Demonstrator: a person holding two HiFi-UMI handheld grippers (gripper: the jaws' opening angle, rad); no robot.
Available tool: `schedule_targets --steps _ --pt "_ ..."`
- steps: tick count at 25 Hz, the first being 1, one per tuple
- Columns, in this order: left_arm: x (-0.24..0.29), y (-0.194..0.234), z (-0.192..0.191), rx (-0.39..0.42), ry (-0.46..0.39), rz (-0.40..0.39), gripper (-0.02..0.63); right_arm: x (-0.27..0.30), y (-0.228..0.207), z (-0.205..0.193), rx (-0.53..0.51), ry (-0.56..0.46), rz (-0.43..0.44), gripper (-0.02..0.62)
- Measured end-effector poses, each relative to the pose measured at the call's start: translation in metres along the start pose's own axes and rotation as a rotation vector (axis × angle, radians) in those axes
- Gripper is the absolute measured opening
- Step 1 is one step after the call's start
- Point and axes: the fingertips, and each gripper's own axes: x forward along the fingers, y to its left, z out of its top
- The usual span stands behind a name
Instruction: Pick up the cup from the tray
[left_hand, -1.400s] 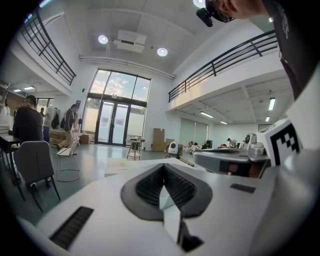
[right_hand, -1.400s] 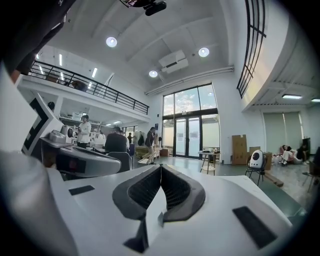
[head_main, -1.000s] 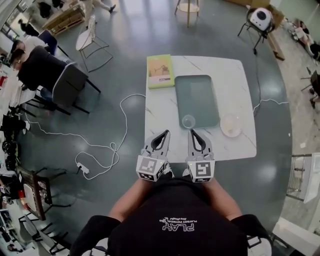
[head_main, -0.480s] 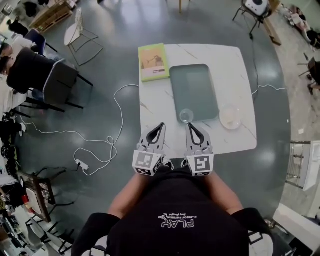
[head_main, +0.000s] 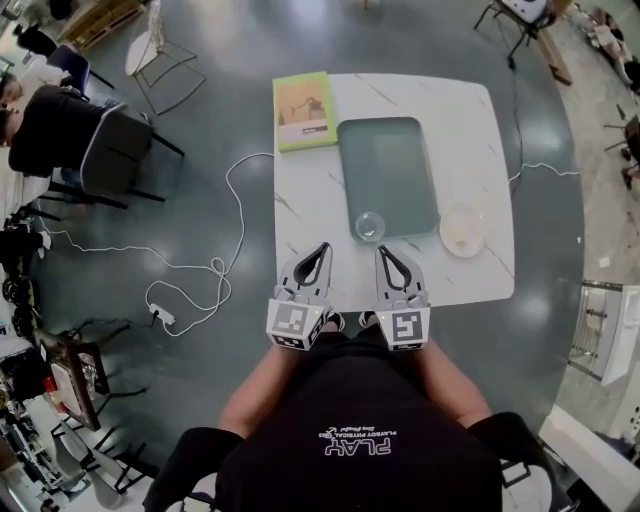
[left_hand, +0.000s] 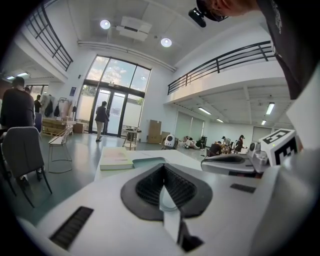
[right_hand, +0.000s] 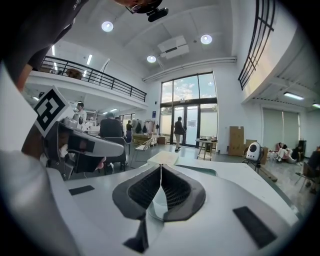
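Observation:
A clear cup (head_main: 370, 226) stands upright on the near end of the grey-green tray (head_main: 388, 165), on a white marble table (head_main: 305, 215). My right gripper (head_main: 383, 250) is shut and empty, its tip just short of the cup and slightly to its right. My left gripper (head_main: 322, 247) is also shut and empty, over the table's near edge to the left of the cup. In the left gripper view the jaws (left_hand: 162, 167) are closed together, and the right gripper view shows its jaws (right_hand: 161, 167) closed too, with the tray (right_hand: 197, 170) beyond.
A green book (head_main: 303, 110) lies at the table's far left corner, beside the tray. A white dish (head_main: 462, 229) sits right of the tray's near end. A white cable (head_main: 225, 262) runs over the floor at left. Chairs and seated people are at far left.
The head view has drifted, so the table sits a little higher in the picture. Both grippers stay shut at the table's near edge, just short of the cup.

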Motion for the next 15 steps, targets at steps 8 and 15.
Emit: schedule_targets --steps 8,15 --pt "0.003 0.004 -0.008 -0.006 0.015 0.015 0.008 -0.002 -0.001 -0.026 0.036 0.046 0.01 0.014" --pt "0.005 0.01 -0.01 -0.012 0.016 0.036 0.008 0.013 -0.005 -0.045 0.031 0.07 0.014 0.174"
